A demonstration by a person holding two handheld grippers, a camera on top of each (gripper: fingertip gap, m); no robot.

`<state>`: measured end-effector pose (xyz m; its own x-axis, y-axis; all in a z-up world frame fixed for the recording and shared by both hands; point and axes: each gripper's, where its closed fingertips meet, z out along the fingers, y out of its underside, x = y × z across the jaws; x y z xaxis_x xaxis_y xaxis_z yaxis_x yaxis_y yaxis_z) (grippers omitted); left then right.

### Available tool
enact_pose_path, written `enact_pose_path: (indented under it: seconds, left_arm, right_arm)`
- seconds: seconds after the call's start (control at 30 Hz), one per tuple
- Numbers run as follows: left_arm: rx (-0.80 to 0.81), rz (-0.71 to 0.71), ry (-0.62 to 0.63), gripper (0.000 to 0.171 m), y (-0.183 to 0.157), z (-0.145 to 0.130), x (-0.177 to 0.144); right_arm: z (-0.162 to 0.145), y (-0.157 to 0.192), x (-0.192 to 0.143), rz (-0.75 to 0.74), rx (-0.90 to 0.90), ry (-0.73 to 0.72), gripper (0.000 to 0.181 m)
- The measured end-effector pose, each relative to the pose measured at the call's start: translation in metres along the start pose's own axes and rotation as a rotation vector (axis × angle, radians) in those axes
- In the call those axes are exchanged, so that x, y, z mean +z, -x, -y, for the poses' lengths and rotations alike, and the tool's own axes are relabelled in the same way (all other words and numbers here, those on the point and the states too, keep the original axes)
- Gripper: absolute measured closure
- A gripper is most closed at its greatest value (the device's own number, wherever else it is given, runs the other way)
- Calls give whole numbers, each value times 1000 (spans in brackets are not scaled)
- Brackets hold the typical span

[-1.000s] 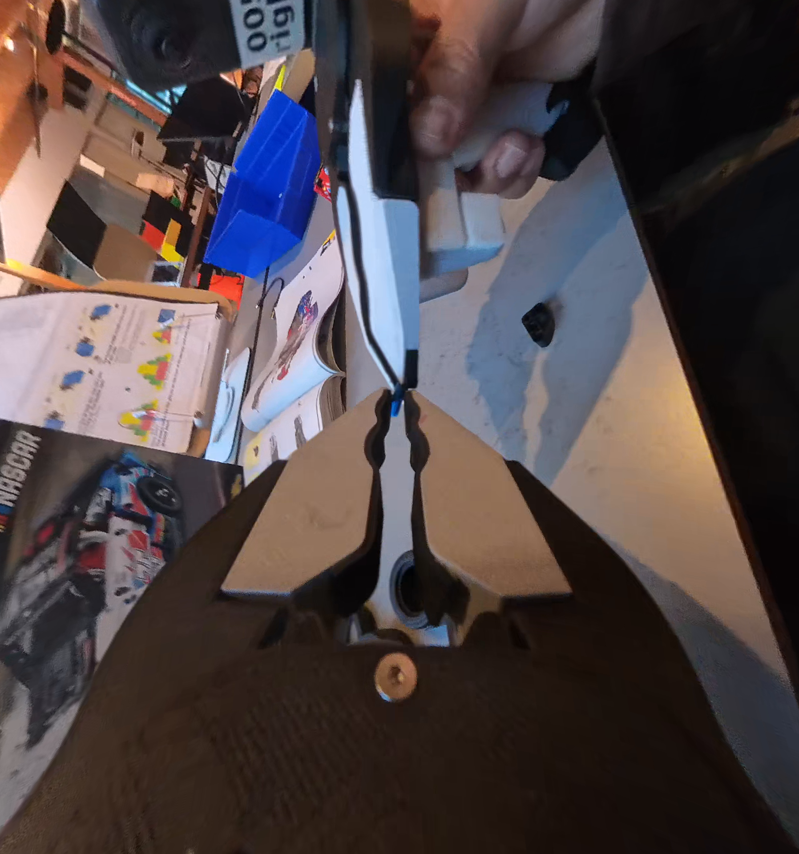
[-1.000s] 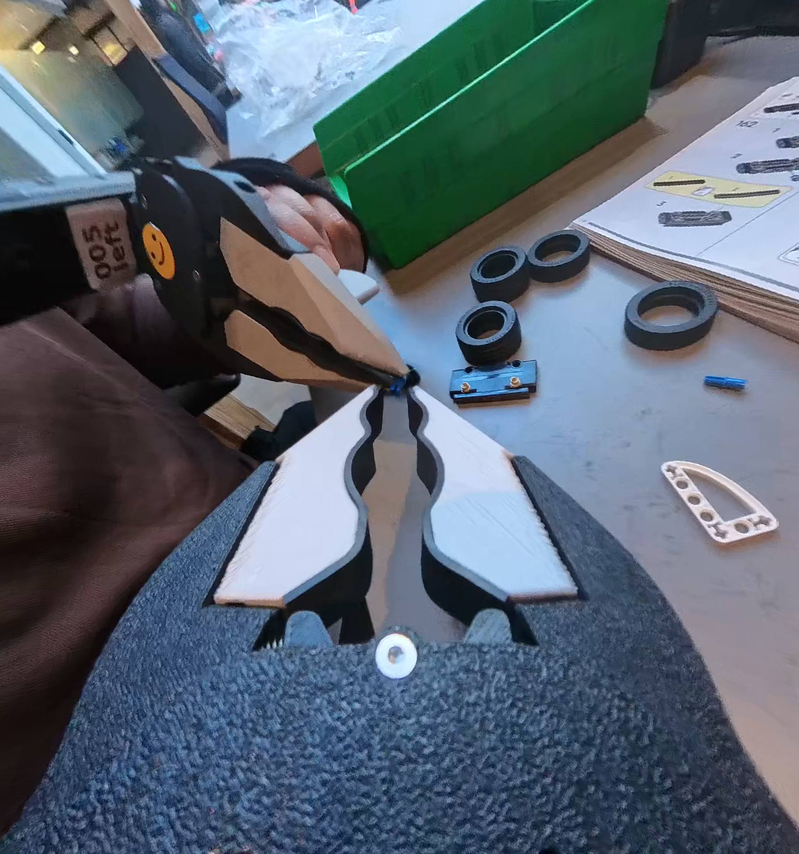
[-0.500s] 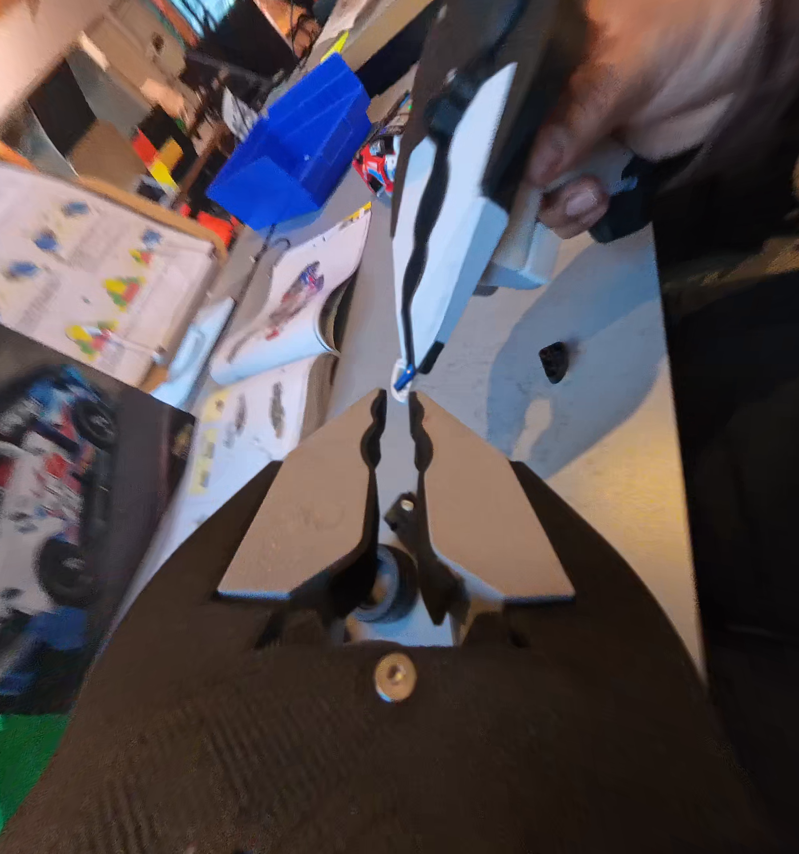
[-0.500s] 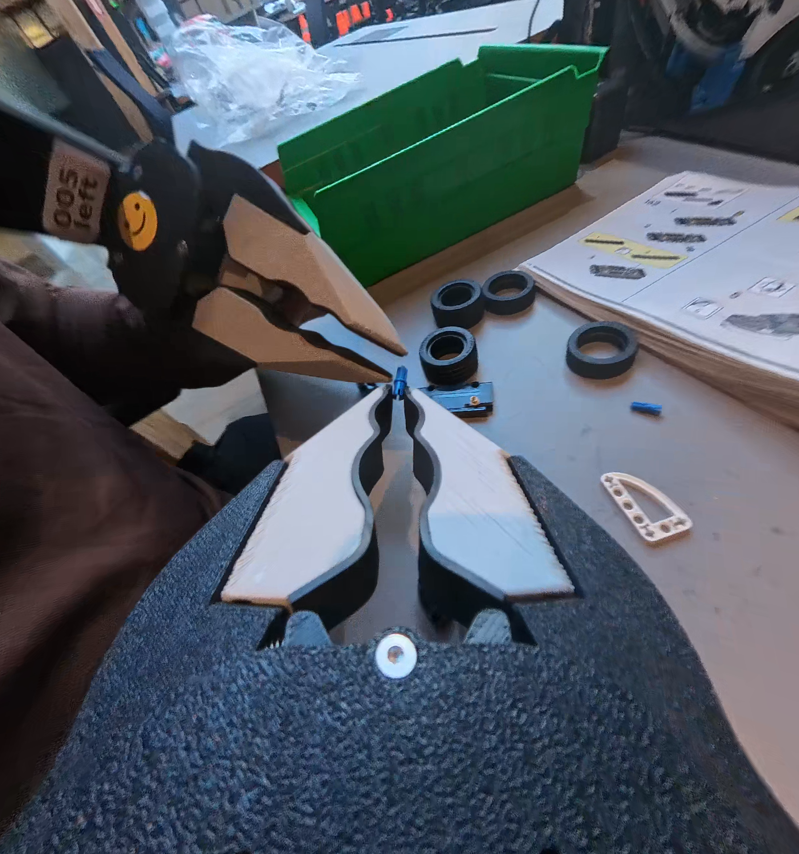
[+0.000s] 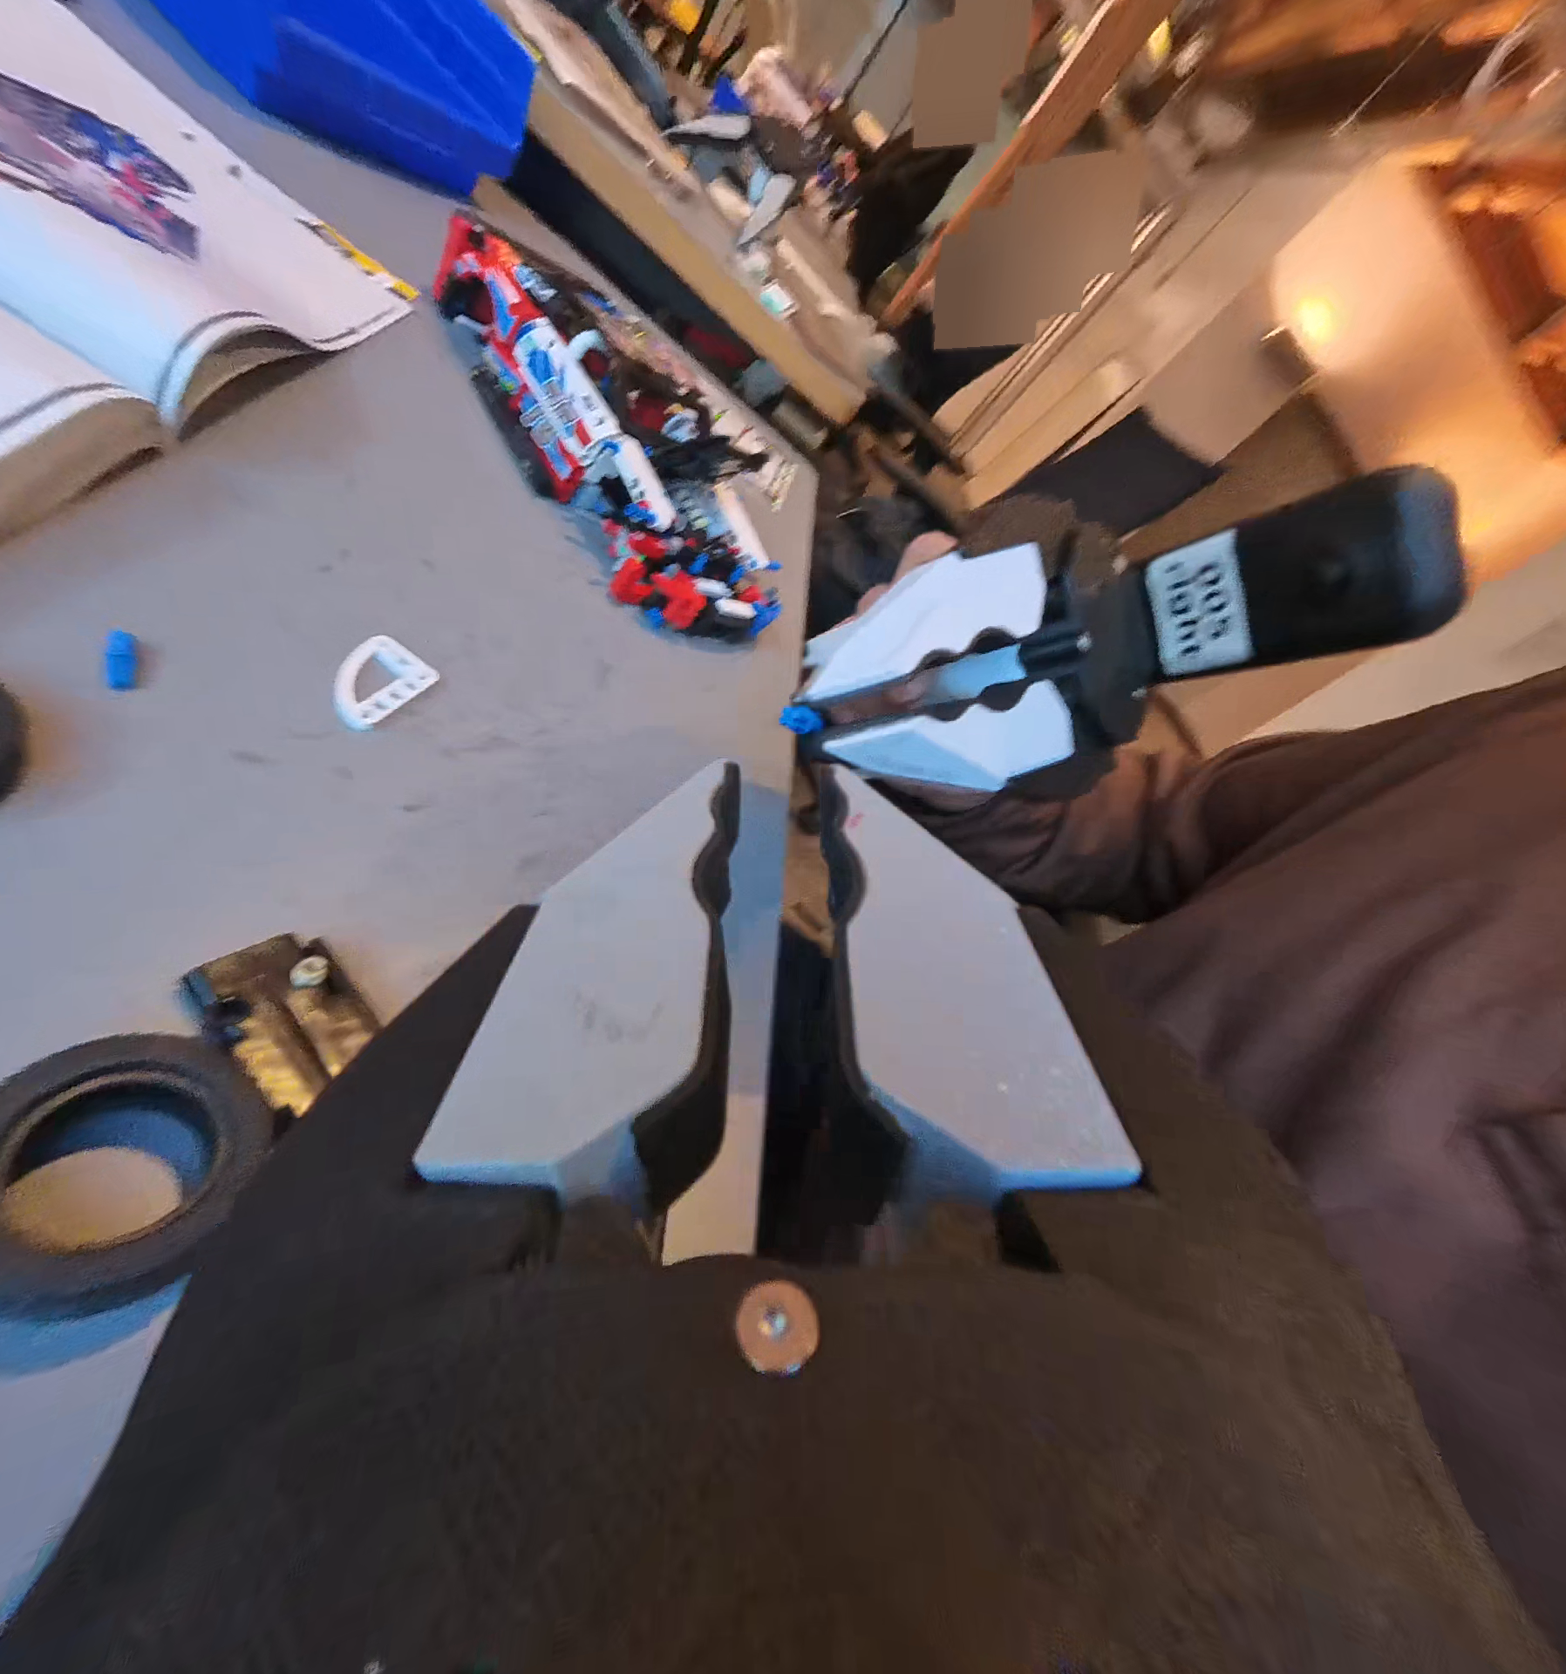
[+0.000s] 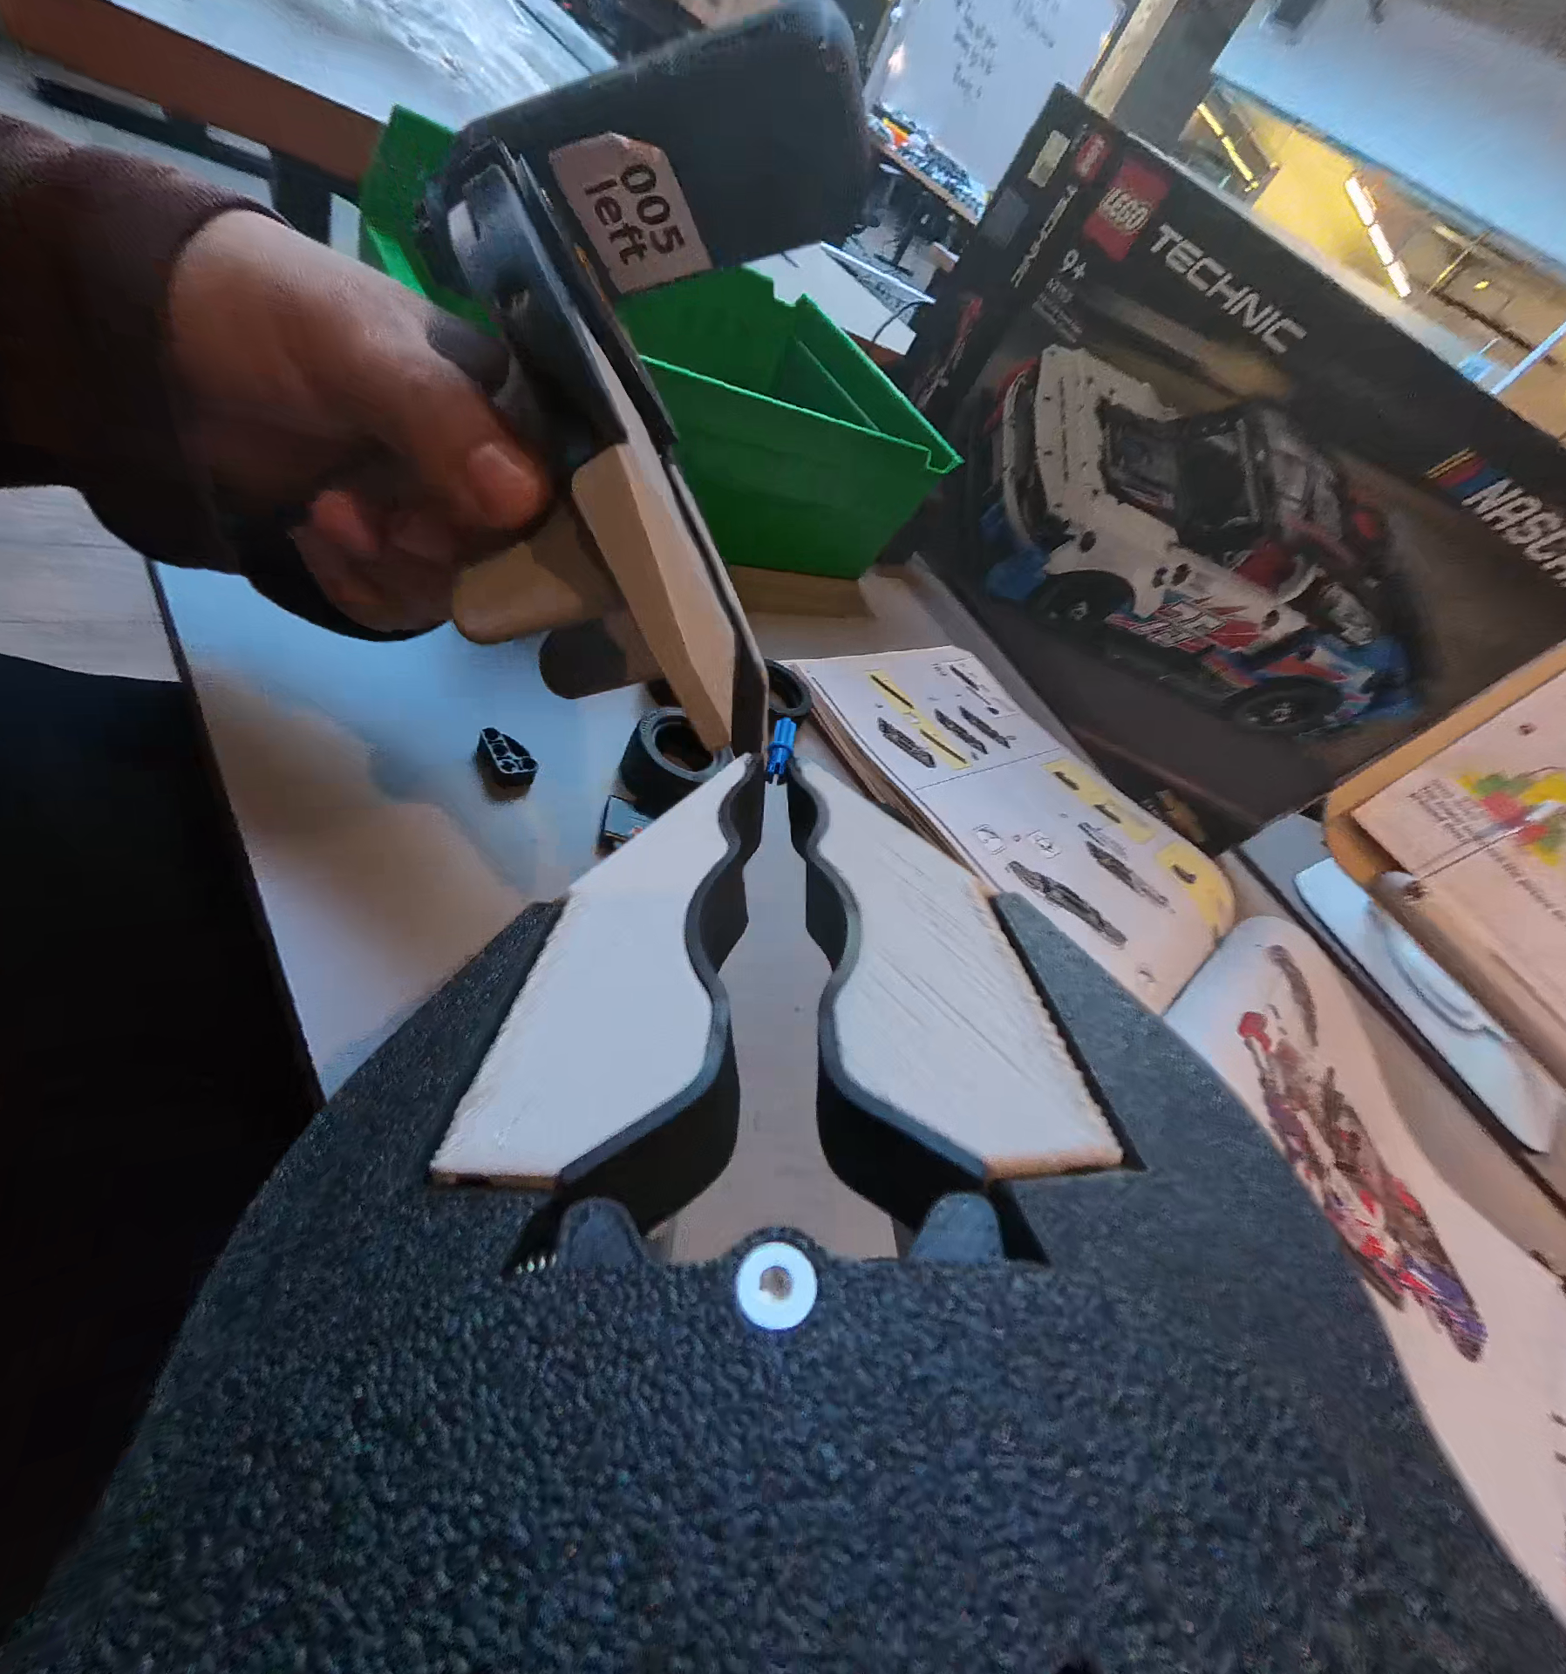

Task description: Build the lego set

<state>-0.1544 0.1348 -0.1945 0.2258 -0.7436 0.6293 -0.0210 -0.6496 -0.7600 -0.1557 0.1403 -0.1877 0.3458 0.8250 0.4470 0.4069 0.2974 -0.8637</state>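
My right gripper (image 6: pixel 772 770) is shut on a small blue pin (image 6: pixel 778 745) that sticks out past its fingertips, held above the table. In the left wrist view the right gripper (image 5: pixel 807 716) shows to the upper right with the blue pin (image 5: pixel 796 719) at its tip. My left gripper (image 5: pixel 779 774) is slightly open and empty, just below and beside that pin. In the right wrist view the left gripper (image 6: pixel 730 725) points down, its tip next to the pin. A black tyre (image 5: pixel 100 1168) and a small black assembly (image 5: pixel 281 1014) lie on the table under my left gripper.
On the table (image 5: pixel 308 815) lie a white curved beam (image 5: pixel 385 679), a loose blue pin (image 5: pixel 121 659), a partly built red, white and blue car (image 5: pixel 598 444) and an open booklet (image 6: pixel 988 788). A small black piece (image 6: pixel 506 754), green bin (image 6: pixel 761 426) and set box (image 6: pixel 1259 498) also show. Only a small space, under 4 cm, lies between the two pairs of fingers.
The two grippers met tip to tip on the blue pin. My left gripper let go and drew back. The pin stayed in my right gripper, and both grippers swung round.
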Motion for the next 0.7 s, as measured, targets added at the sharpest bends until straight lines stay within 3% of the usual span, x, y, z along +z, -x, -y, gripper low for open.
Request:
enact_pose_path:
  seconds: [0.17,0.37,0.7]
  left_arm:
    - [-92,-113,-58,158,-7,7,1]
    - [-110,-134,-65,169,-6,8,4]
    - [-156,-150,-132,171,-3,17,8]
  right_arm:
    - [1,1,-1,-44,-84,6,177]
    - [1,1,-1,-68,-113,3,177]
    - [0,-8,1,-123,-56,5,178]
